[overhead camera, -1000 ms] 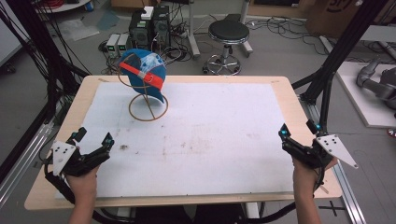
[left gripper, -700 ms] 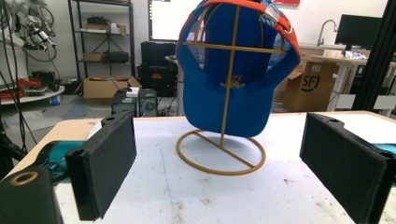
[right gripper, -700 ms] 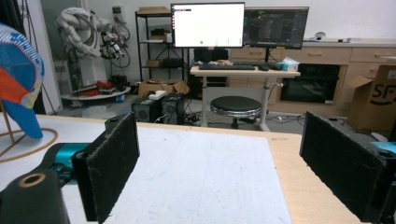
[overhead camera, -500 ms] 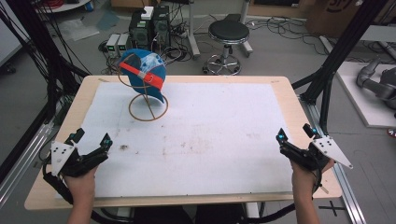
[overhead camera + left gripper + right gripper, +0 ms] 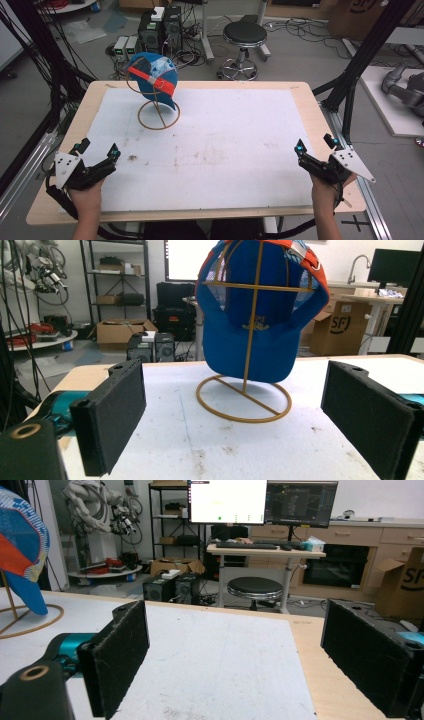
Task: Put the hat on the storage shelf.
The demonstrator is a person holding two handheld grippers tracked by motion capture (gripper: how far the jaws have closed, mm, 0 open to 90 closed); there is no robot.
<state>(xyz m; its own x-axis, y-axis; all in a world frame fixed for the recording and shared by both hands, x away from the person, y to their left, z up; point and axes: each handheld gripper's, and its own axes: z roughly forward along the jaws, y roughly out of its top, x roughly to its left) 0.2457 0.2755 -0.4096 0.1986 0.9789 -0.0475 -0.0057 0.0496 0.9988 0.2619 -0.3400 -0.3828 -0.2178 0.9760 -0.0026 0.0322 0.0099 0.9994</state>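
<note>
A blue cap with an orange band [image 5: 153,79] hangs on a gold wire stand [image 5: 159,116] at the far left of the white mat [image 5: 225,145]. In the left gripper view the cap [image 5: 260,315] and its stand [image 5: 243,400] rise straight ahead, beyond the wide jaws. My left gripper [image 5: 97,149] rests open near the table's front left corner. At the front right edge my right gripper [image 5: 314,144] is open too, with nothing between its jaws; its own view catches the cap [image 5: 20,545] at the far left.
The wooden table [image 5: 305,97] borders the mat on all sides. Behind the table stand a black stool [image 5: 243,37], computer boxes [image 5: 160,25] and cables on the floor. Black frame posts [image 5: 367,55] rise at both sides.
The right gripper has shifted slightly left and toward the front edge. The left gripper, cap and stand have stayed put.
</note>
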